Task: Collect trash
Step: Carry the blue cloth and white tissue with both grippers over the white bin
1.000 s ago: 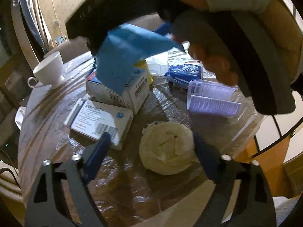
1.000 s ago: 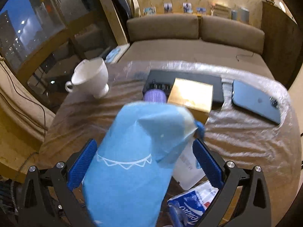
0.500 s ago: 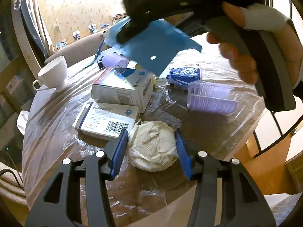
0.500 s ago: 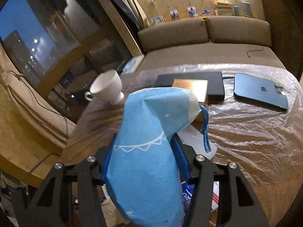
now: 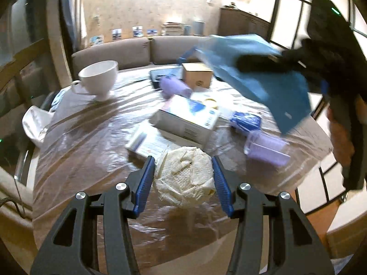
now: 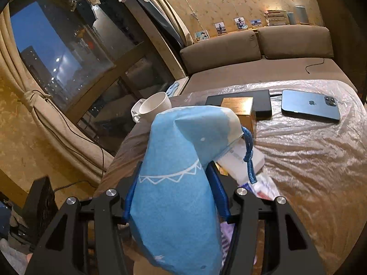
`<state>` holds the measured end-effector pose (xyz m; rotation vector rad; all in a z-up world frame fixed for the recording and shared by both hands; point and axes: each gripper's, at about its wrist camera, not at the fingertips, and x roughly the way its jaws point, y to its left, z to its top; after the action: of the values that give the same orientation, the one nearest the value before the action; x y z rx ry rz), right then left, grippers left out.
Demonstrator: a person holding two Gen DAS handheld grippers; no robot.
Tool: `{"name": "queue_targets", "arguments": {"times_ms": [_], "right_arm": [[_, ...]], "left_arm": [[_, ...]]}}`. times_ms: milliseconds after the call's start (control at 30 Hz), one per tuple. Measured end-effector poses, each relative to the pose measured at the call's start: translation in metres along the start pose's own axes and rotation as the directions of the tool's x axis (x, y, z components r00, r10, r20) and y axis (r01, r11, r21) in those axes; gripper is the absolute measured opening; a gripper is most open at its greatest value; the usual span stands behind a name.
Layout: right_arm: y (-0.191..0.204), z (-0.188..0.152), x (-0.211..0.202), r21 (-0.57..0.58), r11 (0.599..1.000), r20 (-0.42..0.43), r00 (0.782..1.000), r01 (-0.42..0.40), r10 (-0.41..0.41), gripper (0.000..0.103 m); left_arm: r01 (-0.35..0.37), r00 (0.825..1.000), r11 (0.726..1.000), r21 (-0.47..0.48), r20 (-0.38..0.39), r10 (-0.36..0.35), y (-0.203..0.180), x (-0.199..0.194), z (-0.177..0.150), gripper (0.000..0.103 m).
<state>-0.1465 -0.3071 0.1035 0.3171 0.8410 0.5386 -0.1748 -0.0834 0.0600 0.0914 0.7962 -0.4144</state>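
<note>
A crumpled white paper ball point(image 5: 184, 180) sits between the blue pads of my left gripper point(image 5: 183, 181), which is shut on it just above the plastic-covered table point(image 5: 91, 142). My right gripper point(image 6: 174, 192) is shut on a blue paper bag point(image 6: 176, 183) with a blue cord handle point(image 6: 250, 158). In the left wrist view the bag point(image 5: 263, 78) hangs from the right gripper at the upper right, above the table.
On the table lie two white medicine boxes point(image 5: 188, 119), a blue tissue pack point(image 5: 246, 119), a purple plastic cup point(image 5: 268, 149), a purple roll point(image 5: 174, 87), a brown box point(image 5: 197, 75), a white cup point(image 5: 99, 79), a phone point(image 6: 310, 108) and a black device point(image 6: 263, 100).
My left gripper closed on the paper ball and lifted it slightly. My right gripper with the blue bag rose and swung to the right, away from the table's middle.
</note>
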Motion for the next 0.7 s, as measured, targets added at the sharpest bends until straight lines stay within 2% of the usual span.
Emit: {"name": "queue_targets", "arguments": {"times_ms": [267, 533, 700], "right_arm": [[0.015, -0.036, -0.010, -0.023, 1.000, -0.027, 1.000, 0.008, -0.009, 0.054], [0.027, -0.070, -0.023, -0.009, 0.999, -0.028, 0.999, 0.043, -0.044, 0.054], [0.045, -0.095, -0.028, -0.004, 0.995, -0.030, 0.995, 0.100, -0.100, 0.054]], "left_arm": [[-0.035, 0.999, 0.998, -0.049, 0.008, 0.035, 0.019, -0.005, 0.002, 0.052], [-0.025, 1.000, 1.000, -0.008, 0.013, 0.025, 0.025, -0.016, -0.007, 0.052], [-0.006, 1.000, 1.000, 0.011, -0.002, 0.006, 0.028, -0.020, -0.015, 0.052]]}}
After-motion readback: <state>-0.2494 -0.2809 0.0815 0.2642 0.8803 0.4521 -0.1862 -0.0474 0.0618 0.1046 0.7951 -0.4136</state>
